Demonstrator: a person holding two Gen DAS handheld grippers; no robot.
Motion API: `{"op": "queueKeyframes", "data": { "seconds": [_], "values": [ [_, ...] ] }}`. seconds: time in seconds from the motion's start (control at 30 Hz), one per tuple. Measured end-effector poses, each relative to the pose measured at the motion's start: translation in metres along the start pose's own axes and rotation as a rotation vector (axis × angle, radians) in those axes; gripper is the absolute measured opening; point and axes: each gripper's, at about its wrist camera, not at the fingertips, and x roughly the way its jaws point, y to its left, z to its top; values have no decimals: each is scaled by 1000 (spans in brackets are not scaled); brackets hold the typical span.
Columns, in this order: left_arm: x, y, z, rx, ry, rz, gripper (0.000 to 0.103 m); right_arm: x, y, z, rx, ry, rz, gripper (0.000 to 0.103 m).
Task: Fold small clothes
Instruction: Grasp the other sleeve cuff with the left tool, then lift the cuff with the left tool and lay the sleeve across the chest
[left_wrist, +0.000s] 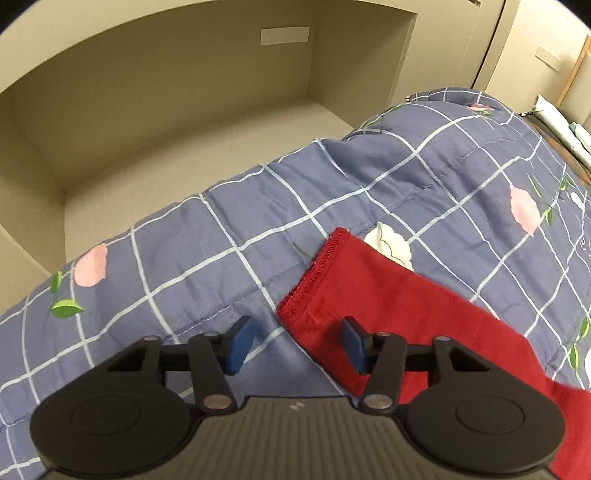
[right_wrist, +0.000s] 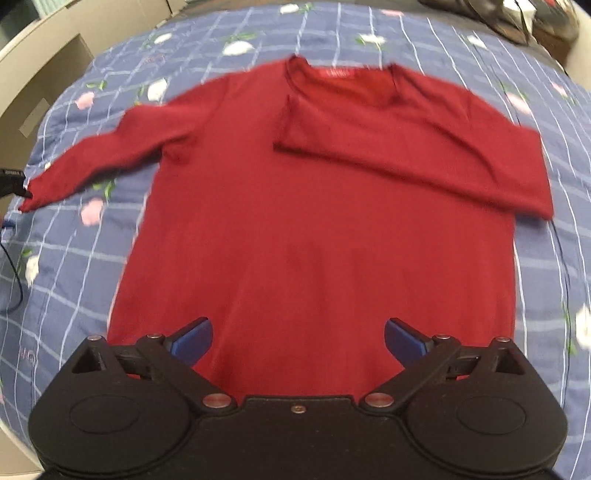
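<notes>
Blue checked bedding with pink and white flowers, a quilt (right_wrist: 535, 277), covered the bed, and beige alcove walls (left_wrist: 166, 110) rose beyond its far edge. On it lay a red long-sleeved sweater (right_wrist: 314, 240), spread flat with the neckline toward the far side. 1 sleeve (right_wrist: 424, 140) was folded across the chest; the other sleeve (right_wrist: 110, 155) stretched out toward the quilt's left edge.

Over the hem hung the right gripper (right_wrist: 298, 338), its blue pads (right_wrist: 194, 339) wide apart and holding nothing. Beside the outstretched cuff (left_wrist: 317, 280), the left gripper (left_wrist: 297, 345) was likewise spread and empty, 1 pad over bare quilt and the other above red cloth.

I judged the riskiest point to be that cuff: a shallow pinch could catch the quilt along with the knit, or take only the top layer, so the sleeve would drag or twist instead of folding cleanly. Pulling the soft sweater might also shift the sleeve already folded.

Much stayed unclear. The right view was blurred, the neck label unreadable, and the hem's middle hidden behind the gripper body. The left view cut off most of the sweater, and I could not tell whether either pad touched fabric.
</notes>
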Motion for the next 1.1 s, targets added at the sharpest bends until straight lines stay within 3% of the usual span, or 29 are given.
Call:
{"op": "queueKeyframes", "data": {
  "seconds": [0.07, 0.1, 0.17, 0.2, 0.33, 0.53, 0.8, 1.1],
  "values": [
    [3, -2, 0, 6, 8, 7, 35, 1, -1, -7, 11, 20, -6, 100],
    [2, -3, 0, 11, 7, 8, 32, 1, -1, -10, 16, 27, -8, 100],
    [-1, -6, -1, 19, -4, 2, 9, 1, -1, -13, 24, 33, -11, 100],
    [-4, -7, 0, 19, -8, 3, 6, 1, -1, -15, 30, 35, -11, 100],
    [-23, -10, -1, 33, -67, -21, 3, 2, -5, -18, 53, 47, -11, 100],
    [-71, -31, -2, 132, -200, -119, 3, -4, -7, -16, 63, 27, 8, 100],
    [-175, -96, -20, 273, -379, -350, 3, -10, -20, -15, 88, -21, 47, 100],
    [-267, -195, -80, 408, -425, -608, 3, -20, -62, -4, 132, -101, 55, 100]
  ]
}}
